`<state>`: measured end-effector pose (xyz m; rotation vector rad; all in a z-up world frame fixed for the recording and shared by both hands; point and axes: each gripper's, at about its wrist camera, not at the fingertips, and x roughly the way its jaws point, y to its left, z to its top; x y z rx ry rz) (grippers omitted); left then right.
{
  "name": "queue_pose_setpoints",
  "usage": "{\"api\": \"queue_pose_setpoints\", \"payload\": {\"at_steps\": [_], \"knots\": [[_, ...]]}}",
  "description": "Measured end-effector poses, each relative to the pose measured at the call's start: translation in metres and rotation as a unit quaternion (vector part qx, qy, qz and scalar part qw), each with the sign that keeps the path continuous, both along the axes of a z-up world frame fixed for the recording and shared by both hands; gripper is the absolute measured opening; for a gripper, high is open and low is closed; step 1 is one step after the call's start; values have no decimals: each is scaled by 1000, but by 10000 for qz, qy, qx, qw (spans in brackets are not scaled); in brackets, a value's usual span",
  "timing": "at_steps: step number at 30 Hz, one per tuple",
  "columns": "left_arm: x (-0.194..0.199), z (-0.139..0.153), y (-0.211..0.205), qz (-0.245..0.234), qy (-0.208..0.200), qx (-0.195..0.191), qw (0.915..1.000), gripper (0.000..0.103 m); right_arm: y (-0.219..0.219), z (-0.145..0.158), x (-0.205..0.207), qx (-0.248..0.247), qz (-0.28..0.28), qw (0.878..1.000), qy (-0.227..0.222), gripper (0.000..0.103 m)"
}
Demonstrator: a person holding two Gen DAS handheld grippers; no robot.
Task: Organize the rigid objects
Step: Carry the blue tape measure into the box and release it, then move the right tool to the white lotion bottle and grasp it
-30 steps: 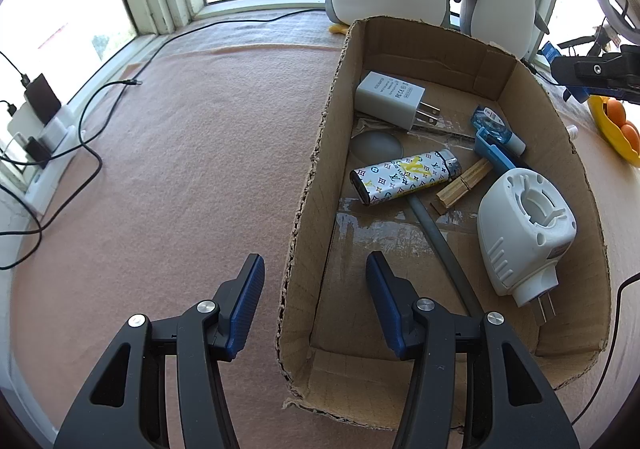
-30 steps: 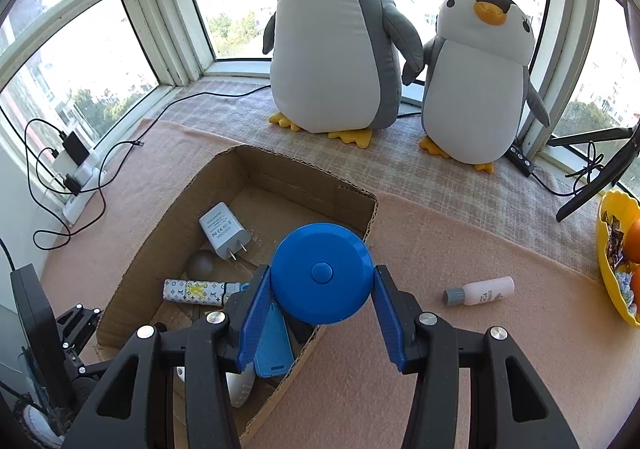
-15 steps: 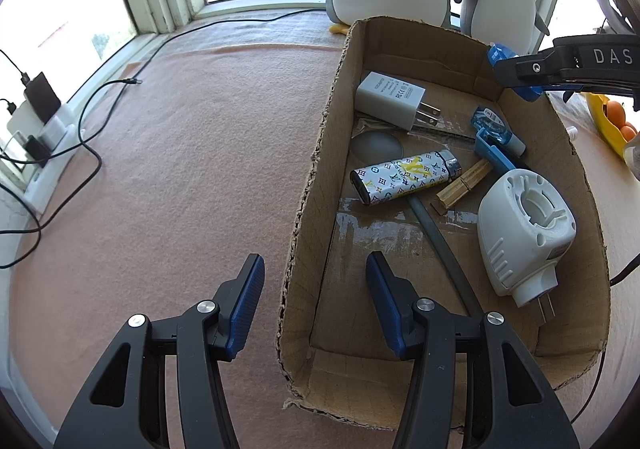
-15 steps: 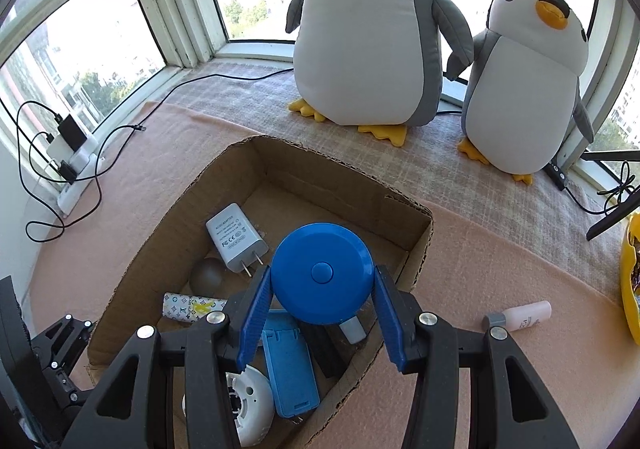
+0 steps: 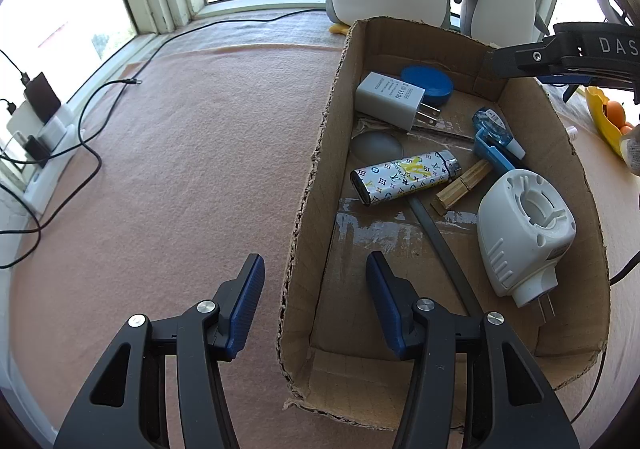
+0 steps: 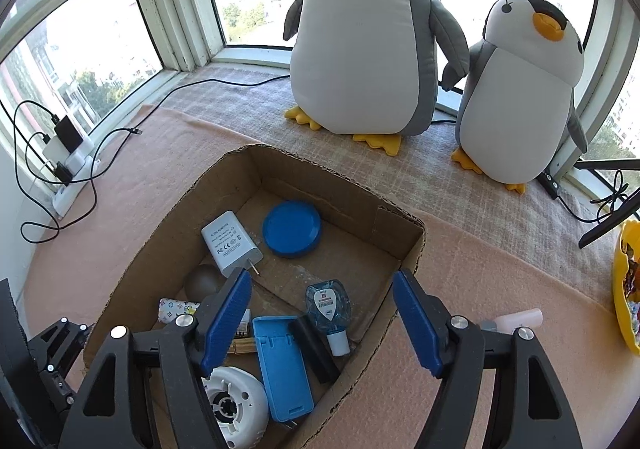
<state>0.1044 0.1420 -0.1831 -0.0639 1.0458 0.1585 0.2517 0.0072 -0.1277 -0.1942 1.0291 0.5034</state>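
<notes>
A cardboard box (image 6: 404, 249) (image 5: 308, 185) holds a blue round disc (image 6: 291, 228) (image 5: 428, 84) at its far end, a white charger (image 6: 230, 242) (image 5: 390, 99), a patterned lighter (image 5: 404, 175), a white plug-in device (image 5: 524, 229) (image 6: 234, 405), a blue flat case (image 6: 284, 365), a small blue bottle (image 6: 330, 307) and a wooden clothespin (image 5: 462, 187). My right gripper (image 6: 322, 319) is open and empty above the box. My left gripper (image 5: 314, 305) is open, its fingers straddling the box's left wall near the front corner.
Two plush penguins (image 6: 360, 37) (image 6: 524, 89) stand by the window behind the box. A small white bottle (image 6: 518, 319) lies on the pink cloth right of the box. A yellow bowl (image 6: 624, 289) sits far right. Chargers and cables (image 5: 44, 117) lie at the left.
My right gripper moved forward over the box and opened. The blue disc left its fingers and now lies in the box's far end. The left gripper has not moved.
</notes>
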Motion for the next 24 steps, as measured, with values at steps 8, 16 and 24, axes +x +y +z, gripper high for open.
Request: {"api": "queue_pose_setpoints", "payload": {"at_steps": [8, 16, 24], "knots": [[0, 0, 0, -1, 0, 0, 10000, 53, -19, 4, 1, 130, -279, 9995, 36, 69], [0, 0, 0, -4, -1, 2, 10000, 53, -61, 8, 9, 267, -946, 9951, 83, 69], [0, 0, 0, -2, -2, 0, 10000, 53, -113, 0, 26, 458, -1828, 9812, 413, 69]]}}
